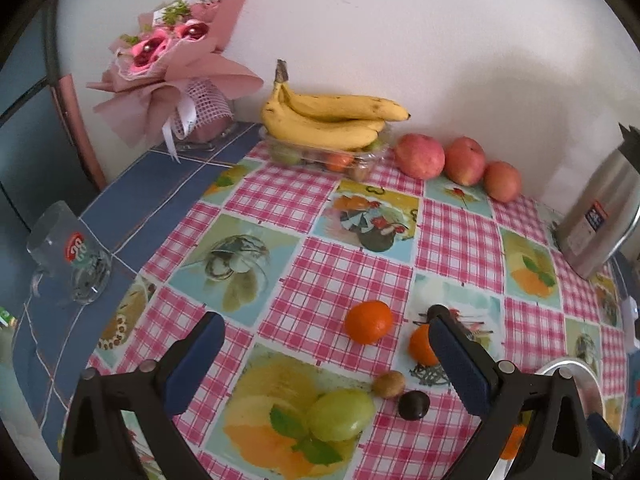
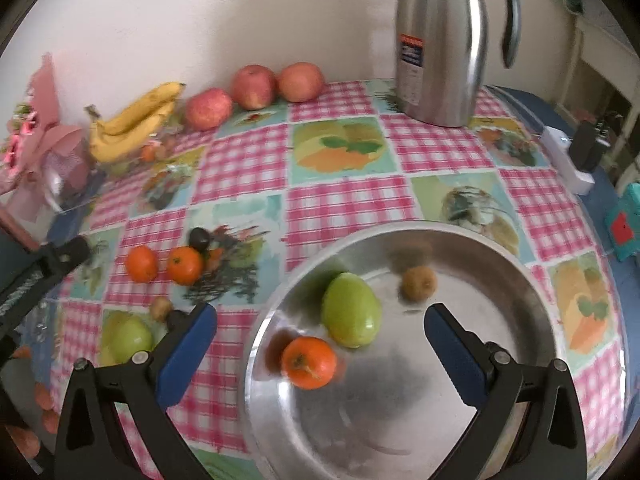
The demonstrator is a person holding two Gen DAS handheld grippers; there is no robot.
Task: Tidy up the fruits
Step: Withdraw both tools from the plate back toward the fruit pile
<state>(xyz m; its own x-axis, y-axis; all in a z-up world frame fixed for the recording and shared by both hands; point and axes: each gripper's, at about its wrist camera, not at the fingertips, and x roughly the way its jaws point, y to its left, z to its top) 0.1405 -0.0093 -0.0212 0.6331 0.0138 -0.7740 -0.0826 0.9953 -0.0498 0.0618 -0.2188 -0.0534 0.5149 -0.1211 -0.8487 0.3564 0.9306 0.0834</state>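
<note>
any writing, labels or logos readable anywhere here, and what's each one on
Nothing here can be read with confidence.
Steel thermos jug: a label with an orange strip over a dark block, print too small and blurred.
Glass mug: a round red and green logo with white marks, not legible.
Bouquet: a white card with dark handwriting, too small to read.
Teal box at the table edge: a red patch, no legible text.

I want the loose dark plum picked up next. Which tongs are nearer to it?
Left. The left tongs hover open right above the dark plum; the right tongs hang open over the metal tray, beside it.
</note>
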